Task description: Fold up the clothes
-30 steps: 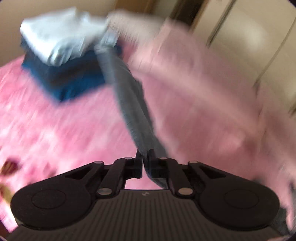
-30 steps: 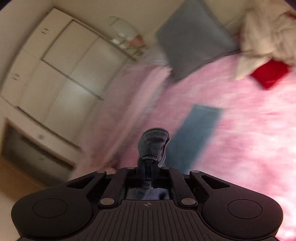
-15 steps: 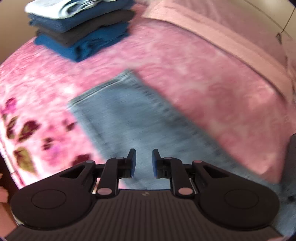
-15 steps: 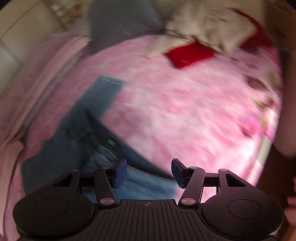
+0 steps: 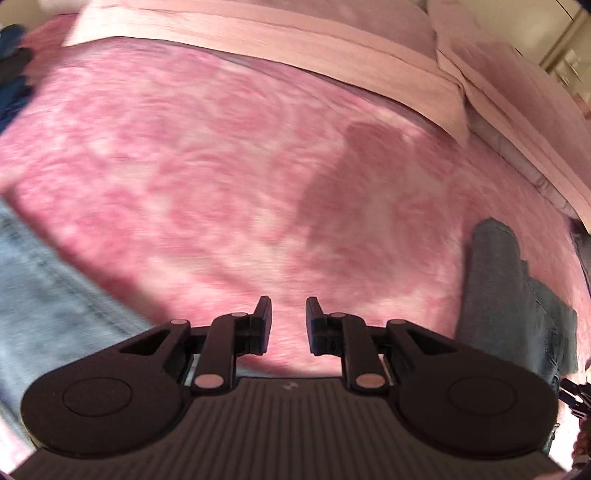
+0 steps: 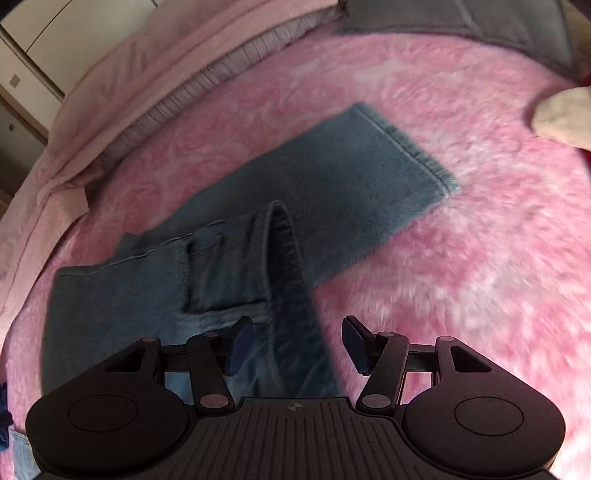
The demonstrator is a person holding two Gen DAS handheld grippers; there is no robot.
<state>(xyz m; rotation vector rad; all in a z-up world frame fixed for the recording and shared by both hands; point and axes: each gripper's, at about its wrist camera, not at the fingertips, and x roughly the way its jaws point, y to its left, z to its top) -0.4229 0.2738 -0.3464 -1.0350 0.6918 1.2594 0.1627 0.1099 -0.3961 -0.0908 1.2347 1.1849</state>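
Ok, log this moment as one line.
task: fold clothes | jeans: flat on pink blanket | left gripper: open, empty | right gripper: open, above jeans

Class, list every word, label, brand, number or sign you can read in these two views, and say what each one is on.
No readable text in either view.
Left hand-held gripper: small pale mark on its body, no letters.
Right hand-held gripper: small round emblem, no letters.
Jeans: no legible label.

Matt denim jeans (image 6: 229, 266) on fluffy pink blanket (image 6: 461, 240)

Bed: pink fluffy blanket (image 6: 461, 240) covering it.
On it: blue jeans (image 6: 332, 184) ahead of the right hand-held gripper (image 6: 291, 343); grey pillow (image 6: 461, 18) beyond.
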